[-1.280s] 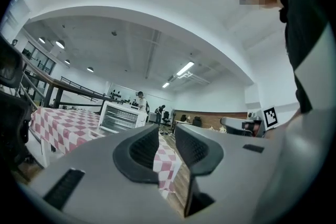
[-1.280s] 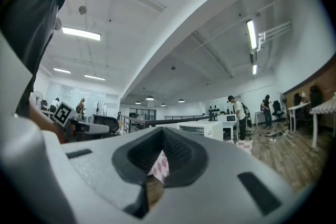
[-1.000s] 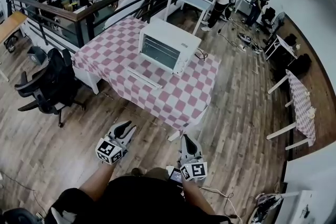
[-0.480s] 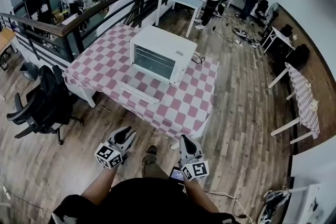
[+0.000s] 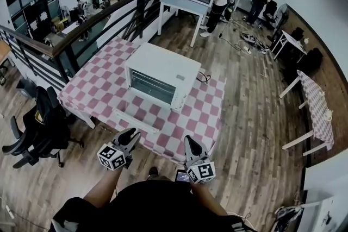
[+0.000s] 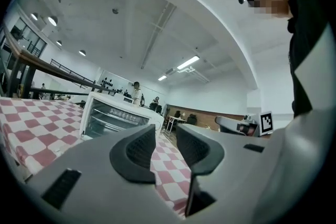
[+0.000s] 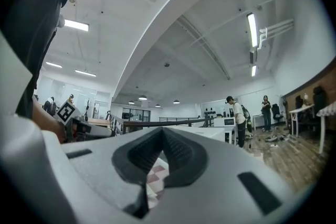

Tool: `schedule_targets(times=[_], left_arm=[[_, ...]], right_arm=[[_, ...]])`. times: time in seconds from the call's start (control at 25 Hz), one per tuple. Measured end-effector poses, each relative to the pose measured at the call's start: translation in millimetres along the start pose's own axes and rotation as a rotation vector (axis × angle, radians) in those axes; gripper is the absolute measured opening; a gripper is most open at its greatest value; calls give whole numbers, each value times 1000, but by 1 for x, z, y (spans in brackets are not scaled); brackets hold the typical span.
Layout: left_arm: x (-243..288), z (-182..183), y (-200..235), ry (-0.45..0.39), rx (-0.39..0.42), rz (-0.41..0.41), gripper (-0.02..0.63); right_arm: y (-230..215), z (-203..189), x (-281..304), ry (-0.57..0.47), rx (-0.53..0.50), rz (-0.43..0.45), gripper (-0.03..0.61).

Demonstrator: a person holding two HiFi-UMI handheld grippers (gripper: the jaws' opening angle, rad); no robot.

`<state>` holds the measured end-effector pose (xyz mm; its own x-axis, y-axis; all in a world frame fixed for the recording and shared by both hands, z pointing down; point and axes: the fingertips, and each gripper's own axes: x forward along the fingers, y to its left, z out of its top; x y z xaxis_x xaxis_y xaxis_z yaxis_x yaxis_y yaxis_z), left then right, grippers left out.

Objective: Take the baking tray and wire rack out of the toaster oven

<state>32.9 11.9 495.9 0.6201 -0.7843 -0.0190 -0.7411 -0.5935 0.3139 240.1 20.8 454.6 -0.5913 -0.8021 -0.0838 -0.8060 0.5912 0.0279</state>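
Note:
The white toaster oven [image 5: 163,74] stands on the pink-checked table [image 5: 98,89], its door [image 5: 136,121] folded down toward me. Through the opening [image 6: 110,120] I make out horizontal shelf bars; tray and rack cannot be told apart. My left gripper [image 5: 130,134] hovers at the table's near edge, short of the door, with a gap between its pads [image 6: 140,150] and nothing in it. My right gripper [image 5: 190,142] is level beside it at the same edge, its fingertips meeting [image 7: 161,131] and holding nothing.
Black office chairs [image 5: 38,127] stand left of the table, and a dark railing [image 5: 81,30] runs behind it. A black cable [image 5: 204,77] lies right of the oven. Further back, people stand by a white table [image 5: 182,4]. Another checked table [image 5: 318,106] is at the right.
The table and oven have come closer in the head view. Both grippers have advanced from over the wooden floor to the table's near edge, staying side by side.

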Motion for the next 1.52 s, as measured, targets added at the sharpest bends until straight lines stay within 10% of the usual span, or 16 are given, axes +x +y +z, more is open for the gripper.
schedule_targets(times=[0.8, 1.52], left_arm=[[133, 11, 100, 33, -126, 82, 112], [204, -33, 207, -93, -809, 48, 132]], right_arm=[[-100, -45, 109, 26, 79, 24, 3], [-127, -87, 139, 164, 115, -65, 3]])
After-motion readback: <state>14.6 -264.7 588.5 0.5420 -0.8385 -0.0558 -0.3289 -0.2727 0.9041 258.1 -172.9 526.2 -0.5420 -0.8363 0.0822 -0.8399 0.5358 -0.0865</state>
